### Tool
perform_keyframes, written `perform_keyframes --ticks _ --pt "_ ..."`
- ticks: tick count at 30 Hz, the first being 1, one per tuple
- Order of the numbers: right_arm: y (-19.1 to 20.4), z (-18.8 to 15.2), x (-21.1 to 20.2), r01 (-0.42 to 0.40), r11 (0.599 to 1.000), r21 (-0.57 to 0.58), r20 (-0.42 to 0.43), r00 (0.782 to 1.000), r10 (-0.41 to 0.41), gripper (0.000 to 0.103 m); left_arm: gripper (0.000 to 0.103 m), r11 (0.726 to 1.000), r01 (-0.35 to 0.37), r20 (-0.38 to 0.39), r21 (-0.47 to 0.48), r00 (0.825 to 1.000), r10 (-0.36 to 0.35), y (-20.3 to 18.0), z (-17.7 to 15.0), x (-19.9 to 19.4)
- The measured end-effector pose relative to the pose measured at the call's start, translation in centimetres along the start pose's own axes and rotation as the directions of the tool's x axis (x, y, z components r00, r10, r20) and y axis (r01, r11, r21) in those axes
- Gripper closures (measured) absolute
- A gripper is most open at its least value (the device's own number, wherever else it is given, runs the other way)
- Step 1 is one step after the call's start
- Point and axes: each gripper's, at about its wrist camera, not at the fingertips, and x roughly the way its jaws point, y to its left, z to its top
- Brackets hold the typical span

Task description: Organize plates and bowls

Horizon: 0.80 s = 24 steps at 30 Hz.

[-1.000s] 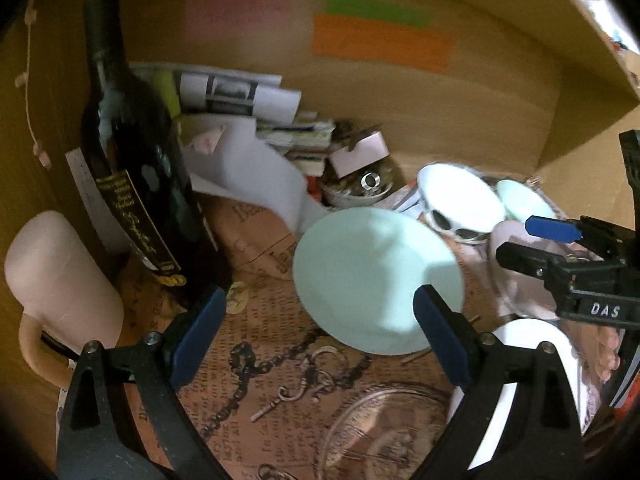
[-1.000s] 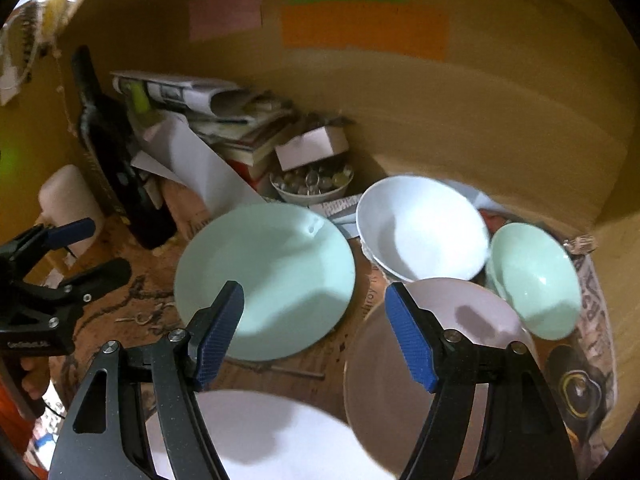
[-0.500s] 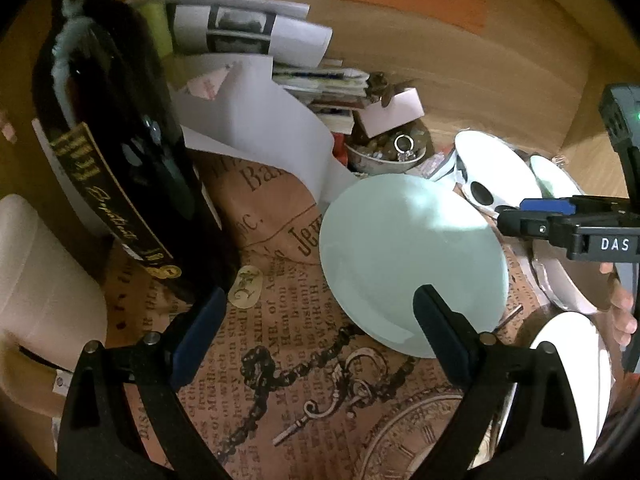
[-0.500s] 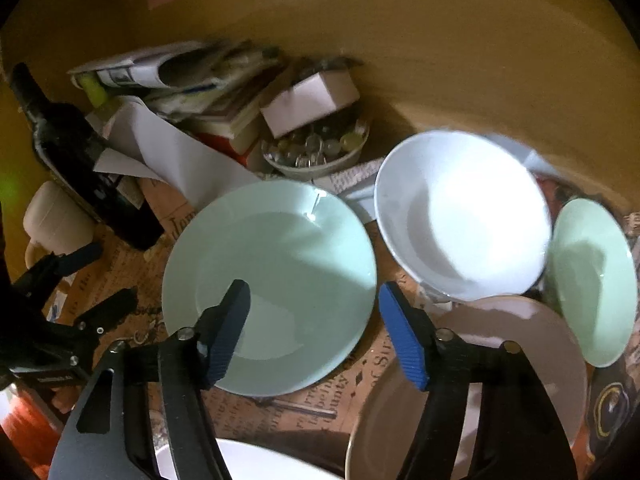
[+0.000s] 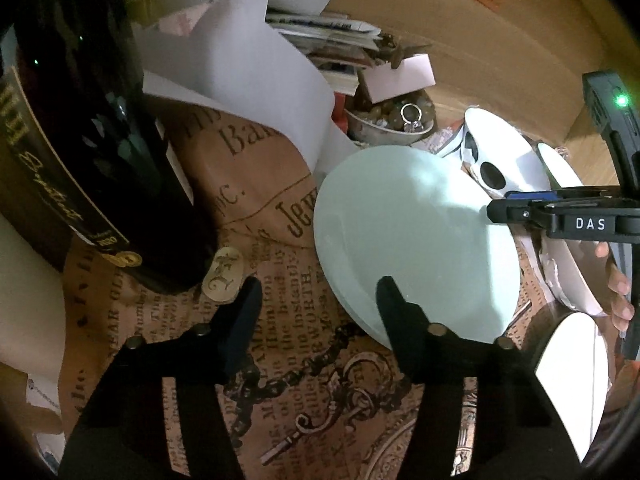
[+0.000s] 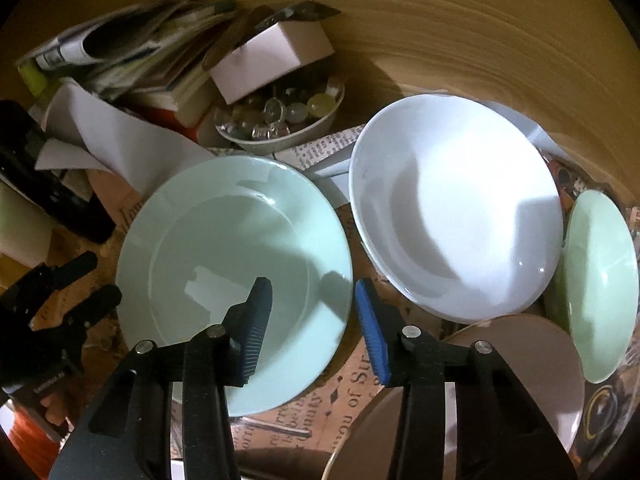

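- Mint-green plate (image 6: 234, 276) is lying flat on the newsprint-patterned cloth (image 5: 280, 344), near the middle of the scene, glossy and catching light.
- Left gripper (image 5: 318, 300) is hovering with fingers spread wide, its right finger over the plate's near-left rim.
- Right gripper (image 6: 314, 320) is straddling the plate's right edge, jaws apart, gripping nothing.
- Dark wine bottle (image 5: 96, 152) is standing just left; curled white paper (image 5: 240, 72) and a bowl of glass beads (image 6: 280, 120) are crowding the far side.
- White bowl (image 6: 456, 208) is sitting right, with a small green bowl (image 6: 600, 284) and a beige plate (image 6: 520, 364) beside it.
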Motion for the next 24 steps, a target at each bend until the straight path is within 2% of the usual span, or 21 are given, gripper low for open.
perform_keyframes --ticks 9,11,15,17,20,24 --pt "2.1 0.9 2.4 0.109 0.991 -0.077 -0.08 0.99 -0.116 0.064 0.05 1.0 0.02 -0.004 -0.006 1.0 -0.02 0.3 -0.1 0.0" --pt "2.5 1.0 2.8 0.137 0.987 -0.087 -0.075 0.987 -0.144 0.06 0.05 1.0 0.023 0.0 -0.004 1.0 -0.023 0.2 -0.2 0.0" --pt "3.1 0.7 2.3 0.11 0.991 -0.082 -0.056 0.992 -0.114 0.061 0.05 1.0 0.031 -0.002 -0.003 1.0 -0.031 0.4 -0.3 -0.1" --pt "3.3 0.6 2.0 0.088 0.992 -0.086 -0.057 0.994 -0.094 0.066 0.05 1.0 0.026 -0.007 0.001 1.0 -0.026 0.4 -0.3 0.0" --pt "3.8 0.4 1.5 0.04 0.995 -0.086 -0.065 0.997 -0.046 0.067 0.05 1.0 0.025 -0.015 0.0 1.0 -0.025 0.5 -0.3 0.3" --pt "4.9 0.4 1.4 0.062 0.99 -0.124 -0.066 0.995 -0.071 0.067 0.06 1.0 0.03 -0.035 -0.001 0.999 -0.03 0.6 -0.3 0.9"
